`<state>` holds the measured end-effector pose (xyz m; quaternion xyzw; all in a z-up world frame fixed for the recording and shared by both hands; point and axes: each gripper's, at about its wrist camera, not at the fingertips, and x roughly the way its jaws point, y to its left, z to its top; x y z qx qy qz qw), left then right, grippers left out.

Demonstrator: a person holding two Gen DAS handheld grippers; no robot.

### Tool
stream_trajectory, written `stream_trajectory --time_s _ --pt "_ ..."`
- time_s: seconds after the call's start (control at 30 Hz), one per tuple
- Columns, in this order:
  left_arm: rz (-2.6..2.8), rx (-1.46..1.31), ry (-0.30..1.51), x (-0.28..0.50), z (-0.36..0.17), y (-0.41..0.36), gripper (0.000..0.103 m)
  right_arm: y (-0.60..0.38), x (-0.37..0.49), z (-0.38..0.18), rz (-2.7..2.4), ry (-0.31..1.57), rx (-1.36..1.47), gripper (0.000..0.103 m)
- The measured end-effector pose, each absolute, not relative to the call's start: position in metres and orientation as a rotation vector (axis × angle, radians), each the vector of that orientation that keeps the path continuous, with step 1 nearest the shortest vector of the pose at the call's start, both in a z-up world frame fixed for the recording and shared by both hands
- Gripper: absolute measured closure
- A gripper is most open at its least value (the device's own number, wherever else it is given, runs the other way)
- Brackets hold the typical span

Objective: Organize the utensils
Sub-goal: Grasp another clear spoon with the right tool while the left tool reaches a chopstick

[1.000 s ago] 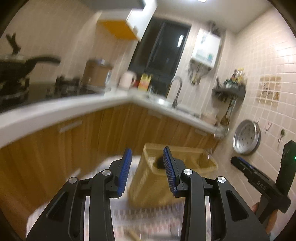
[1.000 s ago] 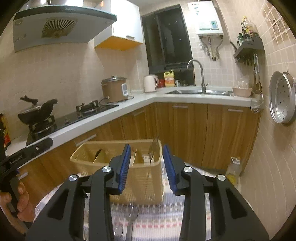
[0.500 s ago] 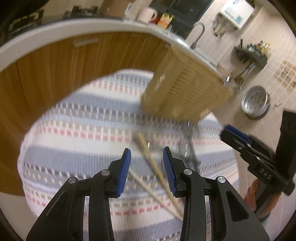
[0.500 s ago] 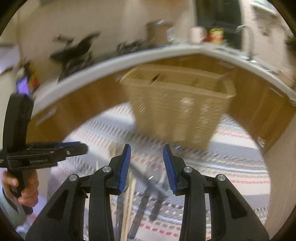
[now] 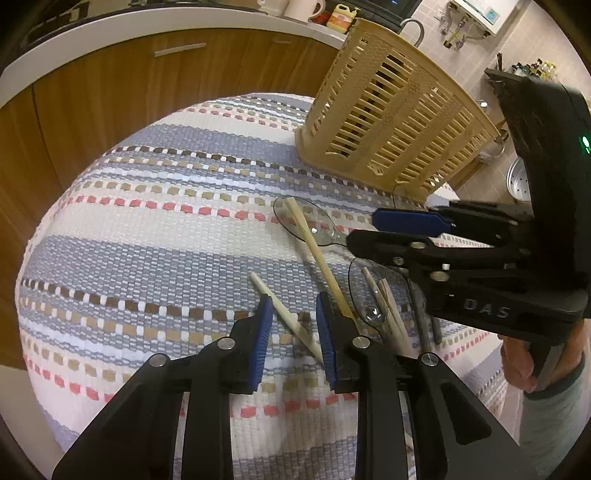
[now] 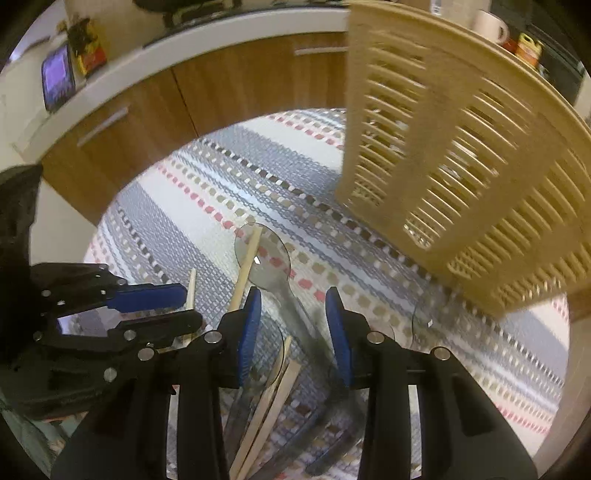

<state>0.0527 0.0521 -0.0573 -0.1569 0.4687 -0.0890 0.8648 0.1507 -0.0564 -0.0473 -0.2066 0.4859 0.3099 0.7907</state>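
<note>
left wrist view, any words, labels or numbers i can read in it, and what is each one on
"DAS": raised letters on the black body of the right gripper.
Yellow bottle on the counter: its label is too small to read.
White water heater on the wall: its panel is too small to read.
Nothing else legible; the right wrist view is too blurred for any text.

Chopsticks (image 5: 317, 258) cross spoons (image 5: 314, 225) on the cloth (image 5: 147, 240) — basket (image 5: 399, 122) behind.

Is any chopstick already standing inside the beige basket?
No: through its slats the beige basket shows no chopstick, and the chopsticks in view all lie flat on the striped cloth.
</note>
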Motion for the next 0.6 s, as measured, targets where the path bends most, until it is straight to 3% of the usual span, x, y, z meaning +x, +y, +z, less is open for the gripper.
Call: stream_trajectory --time_s 0.23,0.4,0.6 --pt "-0.175 -0.289 0.984 0.062 -0.059 0.045 0.083 -0.026 0.16 -0.064 0.626 1.132 -0.599 0.071" --pt "-0.175 -0.255 0.991 0.067 -0.059 0.039 0.082 -0.023 0.159 -0.066 0.61 1.186 -0.575 0.091" --pt "-0.173 -0.171 0.989 0.074 -0.061 0.026 0.08 -0.05 0.156 -0.061 0.546 1.202 -0.436 0.093"
